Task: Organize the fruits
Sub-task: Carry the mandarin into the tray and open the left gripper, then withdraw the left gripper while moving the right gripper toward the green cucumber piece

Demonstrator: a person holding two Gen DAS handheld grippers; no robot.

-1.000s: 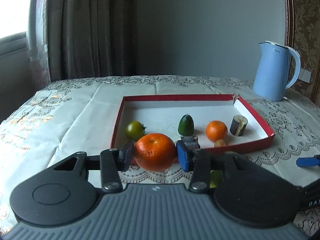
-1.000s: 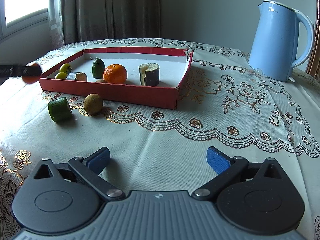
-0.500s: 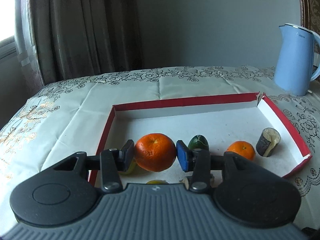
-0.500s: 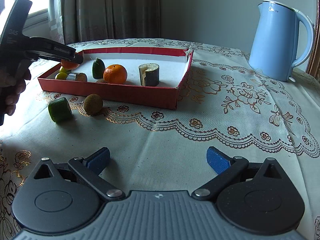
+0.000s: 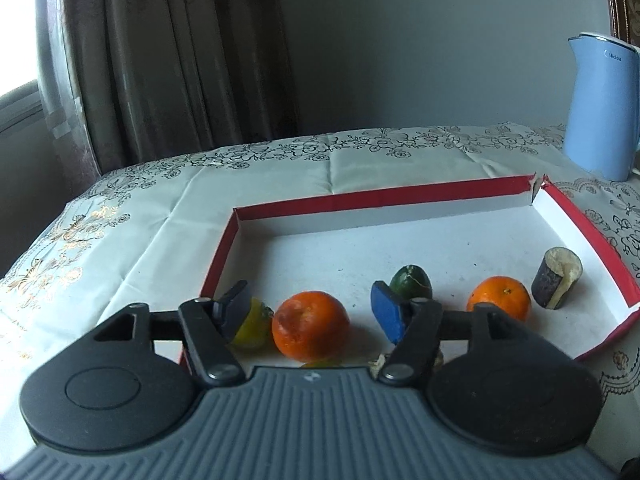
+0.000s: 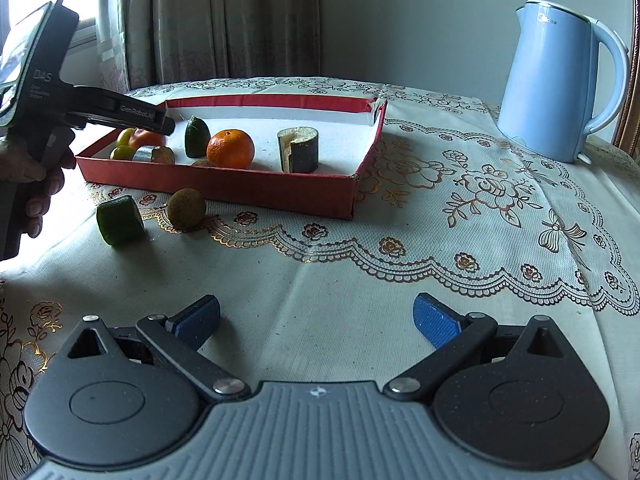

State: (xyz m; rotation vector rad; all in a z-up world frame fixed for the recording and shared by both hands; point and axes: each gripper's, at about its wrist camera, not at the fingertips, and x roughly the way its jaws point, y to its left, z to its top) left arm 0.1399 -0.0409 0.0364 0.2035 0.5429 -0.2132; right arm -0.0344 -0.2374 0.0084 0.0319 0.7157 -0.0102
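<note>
**Left jaws opening around an orange in the red tray**

Left wrist view: the left gripper [image 5: 314,306] has its jaws opening; the orange [image 5: 311,326] sits between them on the tray floor, with a gap showing at each blue pad. Its skin looks bright, slightly blurred. It lies near the red tray's [image 5: 400,196] near left corner, beside a yellow-green fruit [image 5: 252,324]. A second orange [image 5: 500,298], a dark green fruit [image 5: 412,282] and a cut dark-skinned piece [image 5: 558,278] lie toward the right edge.

Right wrist view: the right gripper [image 6: 316,318] hangs over bare tablecloth [image 6: 400,240], fingers spread wide, holding nothing. A green chunk [image 6: 120,220] and a brownish round fruit [image 6: 186,208] lie outside the tray's near edge. A blue kettle [image 6: 560,80] stands at the far right.
</note>
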